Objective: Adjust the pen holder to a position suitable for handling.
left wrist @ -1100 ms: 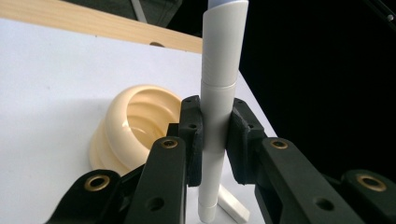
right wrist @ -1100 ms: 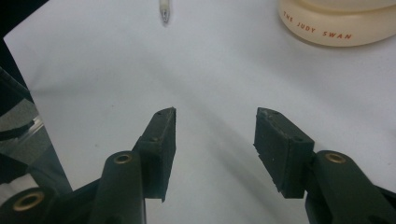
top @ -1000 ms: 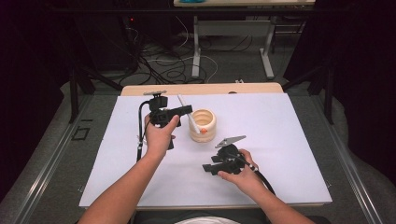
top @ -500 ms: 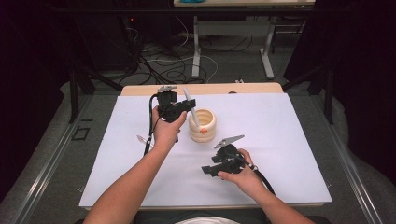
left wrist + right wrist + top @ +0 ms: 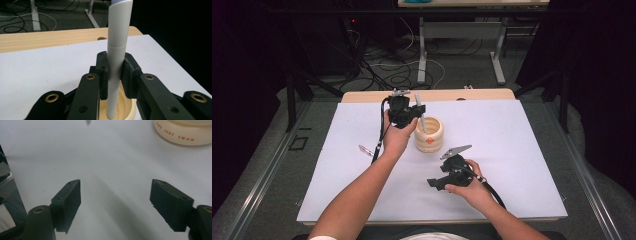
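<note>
A cream ribbed cup (image 5: pixel 429 135) stands mid-table on the white sheet (image 5: pixel 512 150). My left gripper (image 5: pixel 416 111) hangs just above the cup's left rim, shut on a grey-white pen (image 5: pixel 421 116). The pen stands nearly upright with its lower end inside the cup. In the left gripper view the pen (image 5: pixel 117 40) is clamped between both pads (image 5: pixel 103 72), with the cup's rim (image 5: pixel 128 110) right below. My right gripper (image 5: pixel 435 183) rests low near the front of the sheet, open, and its view (image 5: pixel 115 205) has only bare sheet between the jaws.
A small clear pen-like item (image 5: pixel 365 149) lies on the sheet left of the cup, its tip (image 5: pixel 88 122) at the top of the right gripper view. The cup (image 5: pixel 185 133) carries orange lettering. A wooden table edge (image 5: pixel 452 95) runs behind the sheet.
The left gripper has moved right and forward with the pen to the cup, and the pen's lower end now sits in the cup. The right gripper has stayed put.
</note>
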{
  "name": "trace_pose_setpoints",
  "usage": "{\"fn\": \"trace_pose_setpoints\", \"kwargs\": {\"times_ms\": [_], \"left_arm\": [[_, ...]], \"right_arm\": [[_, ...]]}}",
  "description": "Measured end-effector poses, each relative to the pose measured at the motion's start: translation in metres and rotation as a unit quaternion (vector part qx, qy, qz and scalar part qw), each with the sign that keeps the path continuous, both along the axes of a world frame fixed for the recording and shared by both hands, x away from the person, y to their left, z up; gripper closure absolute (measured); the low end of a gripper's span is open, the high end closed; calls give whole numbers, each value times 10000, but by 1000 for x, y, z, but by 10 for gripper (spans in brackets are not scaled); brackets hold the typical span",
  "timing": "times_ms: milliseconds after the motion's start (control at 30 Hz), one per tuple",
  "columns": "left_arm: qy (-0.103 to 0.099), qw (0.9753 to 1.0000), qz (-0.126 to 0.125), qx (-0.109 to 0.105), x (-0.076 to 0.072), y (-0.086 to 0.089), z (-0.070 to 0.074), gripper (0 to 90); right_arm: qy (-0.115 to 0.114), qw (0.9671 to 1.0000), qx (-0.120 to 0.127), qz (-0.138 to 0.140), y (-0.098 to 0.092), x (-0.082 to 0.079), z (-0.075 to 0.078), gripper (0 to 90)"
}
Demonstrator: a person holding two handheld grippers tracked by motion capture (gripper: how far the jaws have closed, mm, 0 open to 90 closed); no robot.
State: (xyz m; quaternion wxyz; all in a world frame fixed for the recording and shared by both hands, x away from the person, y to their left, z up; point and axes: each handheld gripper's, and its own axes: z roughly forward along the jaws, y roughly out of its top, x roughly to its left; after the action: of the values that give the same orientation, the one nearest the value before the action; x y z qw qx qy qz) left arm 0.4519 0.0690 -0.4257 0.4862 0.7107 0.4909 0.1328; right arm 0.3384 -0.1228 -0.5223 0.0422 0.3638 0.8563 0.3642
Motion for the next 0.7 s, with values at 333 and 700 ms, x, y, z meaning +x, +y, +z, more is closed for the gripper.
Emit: {"fn": "trace_pose_setpoints", "kwargs": {"times_ms": [333,700], "left_arm": [[30,9997,9,243,9,-5,-10,778],[143,9979,-20,629,13,-10,-21,777]], "right_arm": [[-77,9999,-129,30,5,1,-1,205],[-74,9999,-145,25,4,2,-1,201]]}}
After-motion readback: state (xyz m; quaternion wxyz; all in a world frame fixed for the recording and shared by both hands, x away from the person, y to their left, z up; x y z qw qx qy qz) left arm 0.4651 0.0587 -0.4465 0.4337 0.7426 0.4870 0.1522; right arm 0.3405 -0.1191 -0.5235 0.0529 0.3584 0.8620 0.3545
